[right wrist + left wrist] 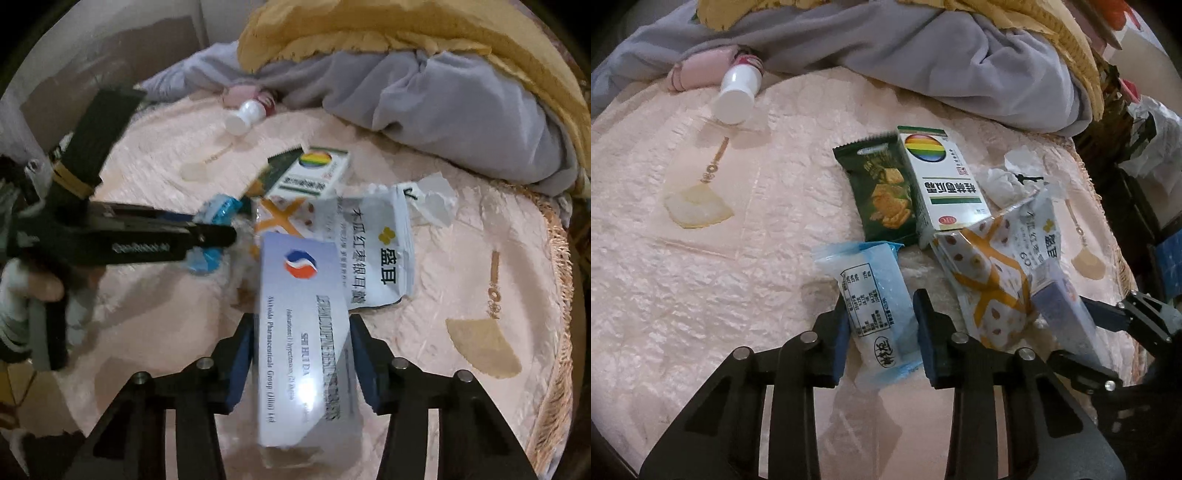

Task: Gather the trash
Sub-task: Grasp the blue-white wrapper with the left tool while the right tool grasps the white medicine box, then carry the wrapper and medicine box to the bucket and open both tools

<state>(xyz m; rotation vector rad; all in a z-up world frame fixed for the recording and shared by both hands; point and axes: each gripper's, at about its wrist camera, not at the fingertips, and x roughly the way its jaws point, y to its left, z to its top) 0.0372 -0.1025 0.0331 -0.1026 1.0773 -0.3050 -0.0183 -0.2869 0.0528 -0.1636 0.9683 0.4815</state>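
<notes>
Left wrist view shows my left gripper (881, 325) with its blue pads closed against both sides of a pale blue, translucent plastic snack wrapper (871, 295) printed with a black nutrition table, which lies on the pale pink quilted bedspread (701, 277). Right wrist view shows my right gripper (301, 354) narrowed onto a long white and lilac cardboard medicine box (304, 332) with a red and blue swirl logo, its pads pressing on the two long edges. That box leans over a torn white foil food pouch (376, 254) with a yellow emblem and black characters, whose orange-crossed face (990, 291) shows in the left view just right of the blue wrapper. Beyond these lie a dark green snack packet (882, 192) picturing crackers and, partly on top of it, a white carton with a rainbow disc and green stripes (942, 177). A crumpled white tissue (1008, 177) sits to the right of that carton. Farther back on the bedspread a white plastic bottle (737, 96) lies on its side, its base against a rolled pink cloth (698, 70). A rumpled grey blanket (960, 55) and a mustard-yellow fringed throw (369, 33) are heaped along the far edge. From the right wrist view I see the person's hand (44, 284) wrapped around the left gripper's handle.
</notes>
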